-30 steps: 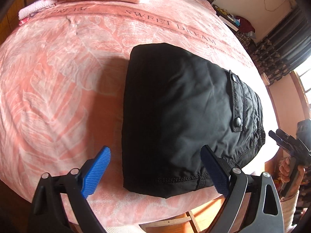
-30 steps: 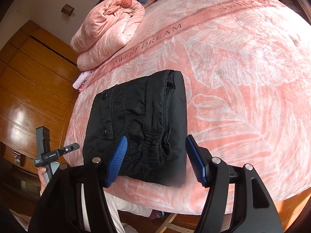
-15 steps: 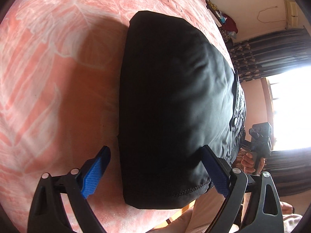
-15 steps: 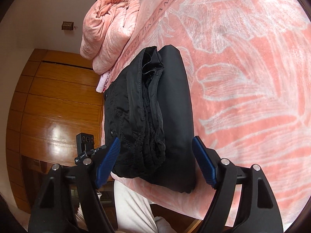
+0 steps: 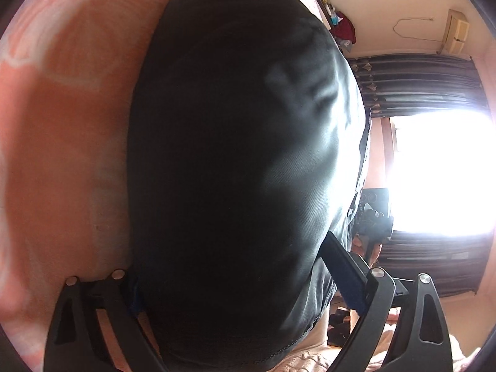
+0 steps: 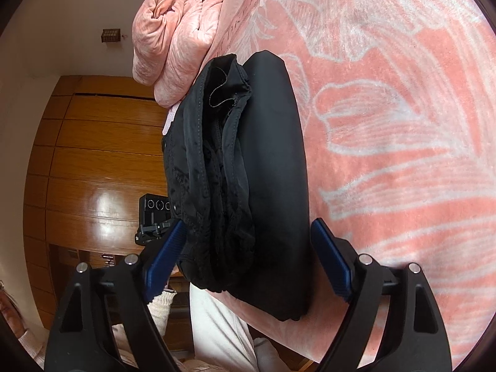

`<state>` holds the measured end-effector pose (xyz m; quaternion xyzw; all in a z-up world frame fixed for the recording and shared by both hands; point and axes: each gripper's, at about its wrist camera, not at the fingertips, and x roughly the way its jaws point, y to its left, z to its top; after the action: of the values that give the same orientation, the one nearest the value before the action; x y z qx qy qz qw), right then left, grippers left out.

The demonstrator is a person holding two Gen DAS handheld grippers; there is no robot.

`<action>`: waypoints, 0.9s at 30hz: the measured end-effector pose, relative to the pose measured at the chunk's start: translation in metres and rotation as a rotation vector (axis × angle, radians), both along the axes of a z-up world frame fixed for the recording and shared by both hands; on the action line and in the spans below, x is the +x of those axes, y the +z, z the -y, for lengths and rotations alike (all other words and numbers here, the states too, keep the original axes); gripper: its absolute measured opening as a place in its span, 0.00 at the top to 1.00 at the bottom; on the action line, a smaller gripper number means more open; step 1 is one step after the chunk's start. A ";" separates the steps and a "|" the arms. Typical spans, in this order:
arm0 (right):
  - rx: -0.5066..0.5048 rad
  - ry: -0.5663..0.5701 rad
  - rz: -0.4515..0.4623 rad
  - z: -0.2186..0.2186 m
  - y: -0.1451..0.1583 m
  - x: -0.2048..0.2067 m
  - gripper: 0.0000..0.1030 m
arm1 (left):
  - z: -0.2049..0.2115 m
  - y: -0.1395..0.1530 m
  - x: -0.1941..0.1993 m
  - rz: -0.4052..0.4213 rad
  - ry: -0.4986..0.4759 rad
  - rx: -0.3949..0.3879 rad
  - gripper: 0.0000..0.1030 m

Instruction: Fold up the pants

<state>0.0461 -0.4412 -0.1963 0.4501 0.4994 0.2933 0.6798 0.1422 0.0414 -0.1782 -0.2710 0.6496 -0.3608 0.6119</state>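
Here, both claws, the left claw [image 5: 229, 282] and the right claw [image 6: 248, 259], straddle the folded black pants [image 6: 248, 167] at the pink bed's [image 6: 403, 124] edge, jaws wide, the right's just opened further, gripping nothing; next likely comes closing to lift the bundle.

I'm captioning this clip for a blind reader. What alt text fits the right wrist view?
Folded black pants lie on a pink leaf-patterned blanket, straddled by the open blue-padded right tongs. A rolled pink quilt and a wooden wardrobe sit behind.
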 end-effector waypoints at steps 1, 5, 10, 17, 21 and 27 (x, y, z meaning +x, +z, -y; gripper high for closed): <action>0.008 0.006 0.002 0.000 -0.001 0.001 0.19 | -0.001 0.001 -0.001 0.002 0.005 0.009 0.20; 0.050 0.025 0.022 0.000 -0.001 0.002 0.12 | -0.004 0.009 -0.003 -0.008 0.020 -0.004 0.45; 0.048 0.031 -0.001 0.001 -0.004 0.005 0.13 | 0.001 0.015 -0.004 -0.001 0.043 0.010 0.64; 0.051 0.046 -0.001 0.003 -0.005 0.006 0.13 | 0.004 0.022 -0.002 0.009 0.053 0.013 0.67; 0.019 0.070 0.015 -0.014 -0.003 0.014 0.11 | 0.000 0.021 -0.004 0.006 0.051 0.010 0.66; -0.087 0.033 0.092 -0.030 0.018 0.010 0.63 | -0.005 0.023 -0.006 0.021 0.074 0.018 0.66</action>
<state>0.0565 -0.4113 -0.1787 0.3979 0.4871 0.3029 0.7160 0.1359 0.0463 -0.1549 -0.2857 0.6356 -0.3349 0.6342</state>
